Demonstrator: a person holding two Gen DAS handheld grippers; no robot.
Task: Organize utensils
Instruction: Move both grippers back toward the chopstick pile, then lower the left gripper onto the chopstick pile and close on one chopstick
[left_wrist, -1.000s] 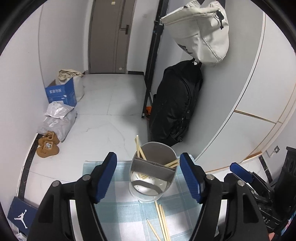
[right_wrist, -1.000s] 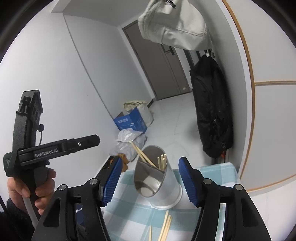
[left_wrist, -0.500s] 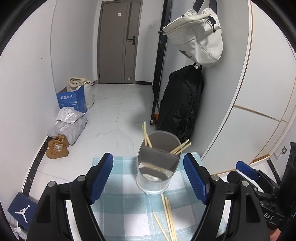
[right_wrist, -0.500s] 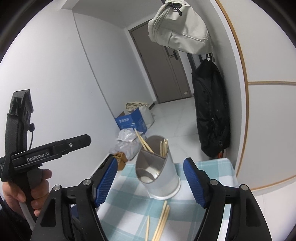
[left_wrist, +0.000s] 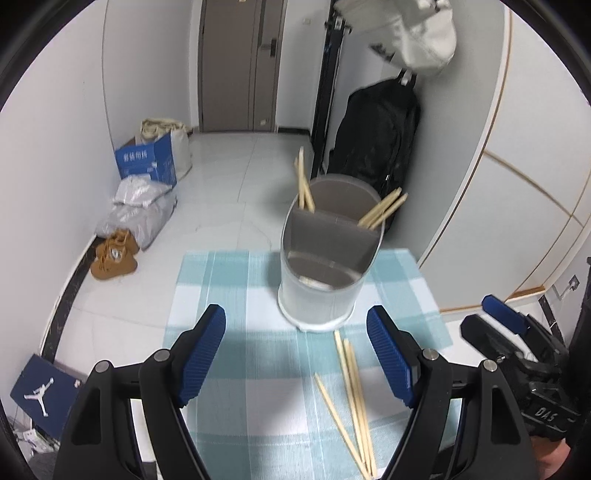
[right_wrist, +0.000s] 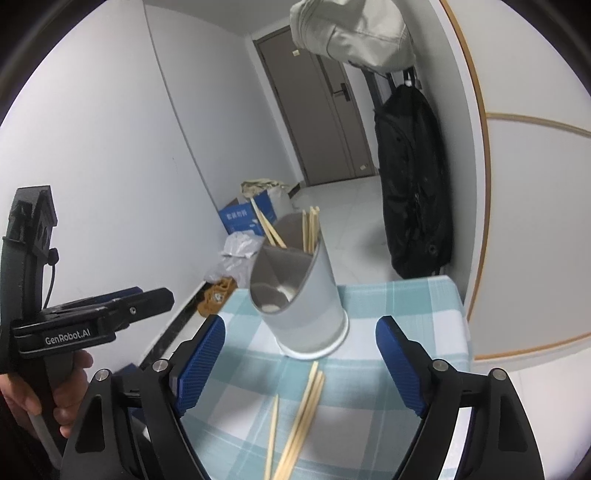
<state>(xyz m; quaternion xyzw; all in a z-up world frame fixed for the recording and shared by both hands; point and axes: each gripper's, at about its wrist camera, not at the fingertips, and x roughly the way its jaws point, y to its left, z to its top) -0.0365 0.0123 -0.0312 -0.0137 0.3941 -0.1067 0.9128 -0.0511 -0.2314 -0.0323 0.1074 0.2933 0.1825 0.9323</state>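
The left gripper (left_wrist: 295, 354) is seen with jaws spread and nothing between them; the loose chopsticks (left_wrist: 351, 402) lie on the checked cloth (left_wrist: 236, 280) just ahead and toward its right finger, long axis running roughly along the pointing line, with the divided holder (left_wrist: 325, 266) upright beyond them, chopsticks already standing in its far compartments. The right gripper (right_wrist: 299, 363) is opening, nothing held, and the same sticks lie centred between its fingers, so it is judged the better placed. The near ends of the sticks are cut off at the frame bottom and blurred, so their count cannot be told.
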